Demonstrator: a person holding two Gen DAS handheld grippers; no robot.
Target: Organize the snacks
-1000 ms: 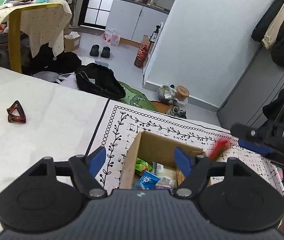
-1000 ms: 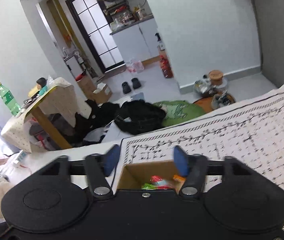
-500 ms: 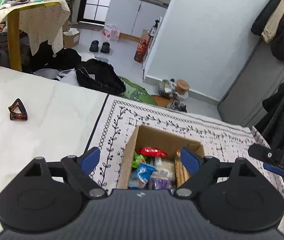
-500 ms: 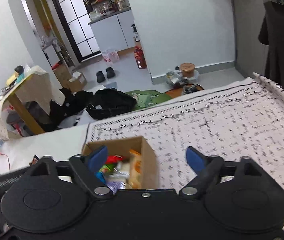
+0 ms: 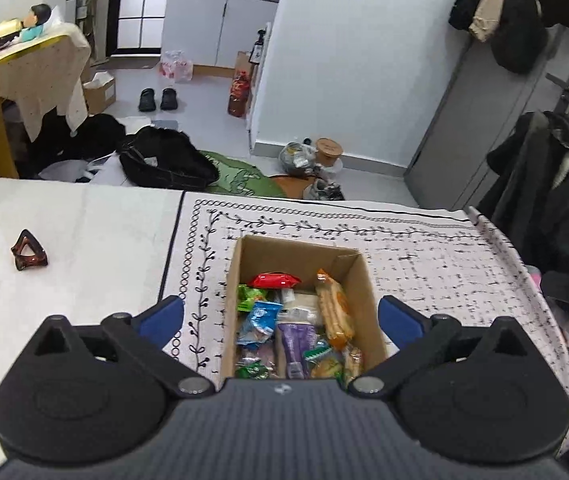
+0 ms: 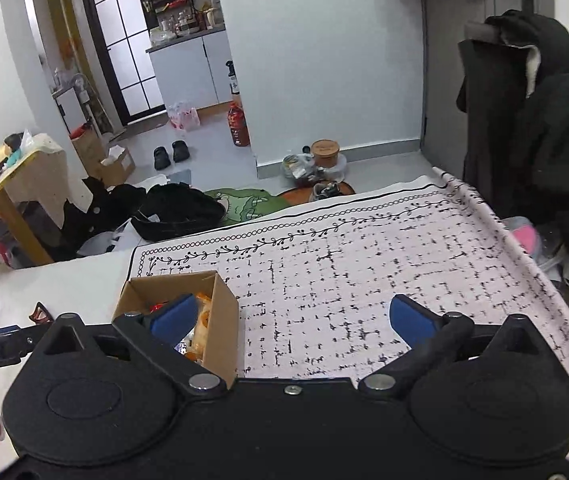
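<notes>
An open cardboard box (image 5: pixel 360 280) stands on the patterned tablecloth (image 5: pixel 424 260). It holds several snack packets: a red one (image 5: pixel 274 280) on top at the back, an orange biscuit pack (image 5: pixel 334 308), a blue one (image 5: pixel 260 318) and a purple one (image 5: pixel 300 340). My left gripper (image 5: pixel 280 316) hovers above the box, its jaws opening wide and gripping nothing. In the right wrist view the box (image 6: pixel 222 320) lies at lower left, partly behind one finger. My right gripper (image 6: pixel 292 316) is over bare cloth (image 6: pixel 344 264) to the box's right, jaws opening, nothing between them.
A brown hair clip (image 5: pixel 28 250) lies on the white tabletop left of the cloth. The table's far edge drops to a floor with a black bag (image 5: pixel 164 160) and other clutter. Dark coats (image 6: pixel 532 132) hang by the table's right end.
The red packet, a blur at the right gripper's tip a second ago, now lies in the box. Both sets of jaws have widened. The right gripper has swung right, off the box.
</notes>
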